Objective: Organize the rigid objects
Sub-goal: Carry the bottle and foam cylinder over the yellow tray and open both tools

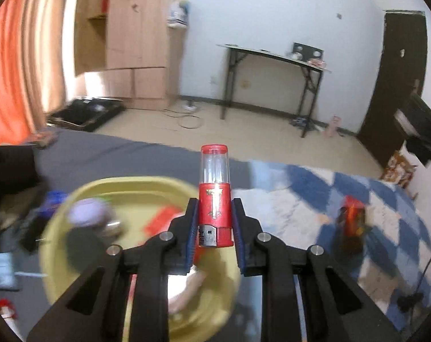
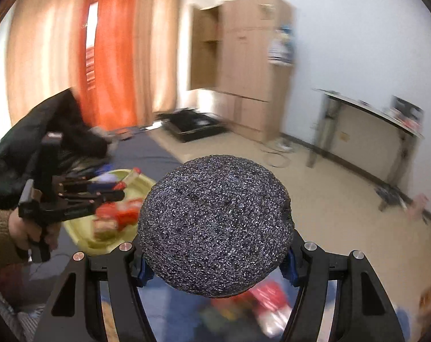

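My left gripper (image 1: 214, 222) is shut on a red lighter (image 1: 214, 196) with a clear end, held upright above a yellow basin (image 1: 72, 193). The basin holds a purple ball (image 1: 87, 213), a red packet (image 1: 161, 222) and other blurred items. My right gripper (image 2: 215, 259) is shut on a dark speckled foam ball (image 2: 215, 225) that fills the middle of the right wrist view. That view also shows the left gripper (image 2: 112, 191) with the lighter (image 2: 129, 178) over the yellow basin (image 2: 81, 230), at the left.
The basin sits on a bed with a grey sheet (image 1: 107, 154) and a blue-white checked blanket (image 1: 343, 193). A red-orange can (image 1: 352, 222) lies on the blanket. Dark clothing (image 2: 44, 131) lies left of the basin. A folding table (image 1: 272, 57) and a wardrobe (image 1: 129, 42) stand across the floor.
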`<state>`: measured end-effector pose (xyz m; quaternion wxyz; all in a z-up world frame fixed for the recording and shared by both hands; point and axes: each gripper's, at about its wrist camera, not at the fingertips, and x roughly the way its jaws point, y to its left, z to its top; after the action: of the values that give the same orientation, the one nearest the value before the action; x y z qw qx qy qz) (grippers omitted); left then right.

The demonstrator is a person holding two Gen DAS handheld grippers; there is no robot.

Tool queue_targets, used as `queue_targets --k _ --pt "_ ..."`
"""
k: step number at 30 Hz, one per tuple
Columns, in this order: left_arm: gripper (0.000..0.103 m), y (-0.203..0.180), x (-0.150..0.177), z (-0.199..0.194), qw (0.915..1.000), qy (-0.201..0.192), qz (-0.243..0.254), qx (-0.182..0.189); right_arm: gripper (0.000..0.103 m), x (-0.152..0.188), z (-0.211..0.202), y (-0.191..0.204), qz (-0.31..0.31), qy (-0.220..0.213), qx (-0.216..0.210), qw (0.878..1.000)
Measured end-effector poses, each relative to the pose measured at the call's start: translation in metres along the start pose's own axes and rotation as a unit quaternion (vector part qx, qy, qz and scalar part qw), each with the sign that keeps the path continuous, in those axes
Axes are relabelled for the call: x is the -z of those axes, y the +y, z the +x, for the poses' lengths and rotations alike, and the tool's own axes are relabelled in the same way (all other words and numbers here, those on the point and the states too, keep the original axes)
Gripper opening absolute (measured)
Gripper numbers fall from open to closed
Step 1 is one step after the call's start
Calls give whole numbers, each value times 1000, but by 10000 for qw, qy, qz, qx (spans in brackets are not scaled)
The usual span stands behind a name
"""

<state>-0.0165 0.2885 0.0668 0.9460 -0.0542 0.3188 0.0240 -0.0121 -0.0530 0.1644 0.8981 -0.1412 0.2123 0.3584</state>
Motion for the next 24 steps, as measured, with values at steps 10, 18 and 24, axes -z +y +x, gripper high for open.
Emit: queue_targets --k 10,18,24 --pt "24 112 75 -8 9922 629 -780 -745 67 -35 143 126 -667 864 -1187 9869" --pt "24 128 97 30 9897 1028 -772 -626 67 -36 255 157 -613 1691 -996 9786" --pt "24 130 101 43 9901 1001 -884 -436 68 -19 278 165 -717 1780 -930 9770"
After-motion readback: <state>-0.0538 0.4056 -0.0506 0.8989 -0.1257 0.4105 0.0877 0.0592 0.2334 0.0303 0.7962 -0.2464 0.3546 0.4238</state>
